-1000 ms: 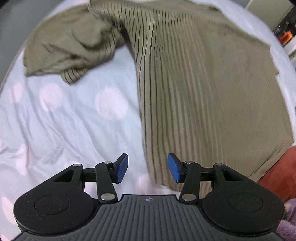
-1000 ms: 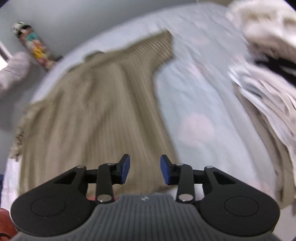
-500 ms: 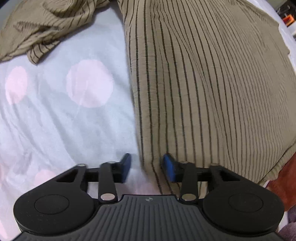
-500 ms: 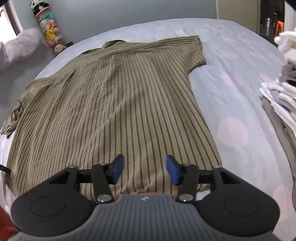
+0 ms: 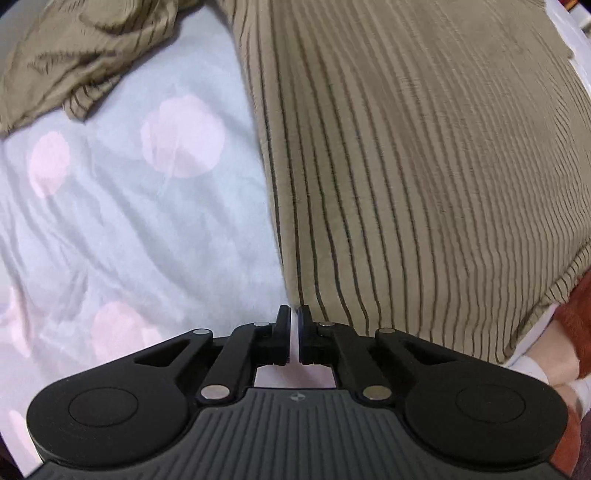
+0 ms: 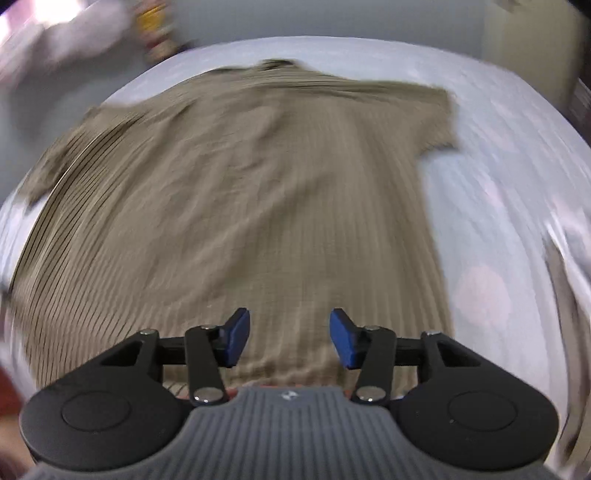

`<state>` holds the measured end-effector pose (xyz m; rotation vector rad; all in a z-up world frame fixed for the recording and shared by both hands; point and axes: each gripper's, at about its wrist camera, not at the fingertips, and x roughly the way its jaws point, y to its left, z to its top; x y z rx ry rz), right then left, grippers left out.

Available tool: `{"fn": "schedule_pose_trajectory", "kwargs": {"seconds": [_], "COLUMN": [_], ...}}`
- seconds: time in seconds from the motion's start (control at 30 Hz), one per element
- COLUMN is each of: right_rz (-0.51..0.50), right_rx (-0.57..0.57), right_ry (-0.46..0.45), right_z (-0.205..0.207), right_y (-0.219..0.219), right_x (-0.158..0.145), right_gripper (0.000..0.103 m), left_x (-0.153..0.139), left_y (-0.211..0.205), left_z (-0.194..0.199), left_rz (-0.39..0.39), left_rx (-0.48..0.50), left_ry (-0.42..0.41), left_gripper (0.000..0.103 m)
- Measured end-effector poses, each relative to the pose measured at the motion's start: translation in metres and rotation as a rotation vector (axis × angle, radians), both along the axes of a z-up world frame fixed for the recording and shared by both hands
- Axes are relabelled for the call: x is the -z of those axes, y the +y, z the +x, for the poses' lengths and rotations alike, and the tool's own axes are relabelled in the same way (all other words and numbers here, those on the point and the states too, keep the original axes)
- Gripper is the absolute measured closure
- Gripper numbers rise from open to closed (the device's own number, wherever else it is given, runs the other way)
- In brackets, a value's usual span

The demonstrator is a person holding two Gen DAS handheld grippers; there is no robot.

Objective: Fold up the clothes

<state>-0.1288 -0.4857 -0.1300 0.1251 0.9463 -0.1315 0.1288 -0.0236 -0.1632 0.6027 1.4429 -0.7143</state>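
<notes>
Here the shirt [image 6: 258,206] lies lengthwise, collar seemingly far; left gripper [image 5: 294,325] closed, right gripper [image 6: 290,338] closing, empty.

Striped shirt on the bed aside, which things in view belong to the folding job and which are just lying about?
Belongs to the job:
striped shirt
left gripper, shut at the shirt's side edge
right gripper, jaws closing, nothing between them

Just lying about:
dotted bedsheet
stack of pale clothes, blurred

Motion blur smears the right wrist view, dissolving the shirt's [image 6: 258,192] stripes and the colourful object [image 6: 157,31] beyond the bed. The left gripper's [image 5: 294,325] body hides whether its pads catch the hem.
</notes>
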Motion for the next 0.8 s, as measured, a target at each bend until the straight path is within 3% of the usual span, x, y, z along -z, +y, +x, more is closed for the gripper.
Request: {"fn": "schedule_pose_trajectory", "kwargs": {"seconds": [0.07,0.13,0.37,0.43,0.6,0.8], "right_rz": [-0.009,-0.006,-0.030,-0.029,-0.058,-0.046], "right_rx": [-0.121,-0.236,-0.531,-0.576,-0.639,-0.663], "right_ry": [0.051,0.109,0.361,0.424,0.556,0.685], "right_z": [0.014,0.031,0.083,0.094,0.107,0.103], "right_y": [0.020,0.040,0.111,0.130,0.165,0.171], "right_x": [-0.001,-0.001,0.021,0.030,0.060,0.076], "right_gripper": [0.062,0.076,0.077,0.082,0.083,0.080], "left_x": [-0.015,-0.031,-0.071,-0.078,-0.080,-0.074], "left_y": [0.003,0.006,-0.022,-0.028,-0.033,-0.018], "left_z": [-0.008,-0.017,-0.041,-0.040,-0.038,-0.024], "left_rz": [-0.046,-0.097,-0.226,-0.258,-0.307,-0.267], "left_rx": [0.003,0.003,0.075,0.092,0.102,0.047], "left_ry": [-0.032,-0.069,-0.147,-0.151,-0.153,-0.186], "left_gripper": [0.088,0.085,0.078,0.076,0.073,0.064]}}
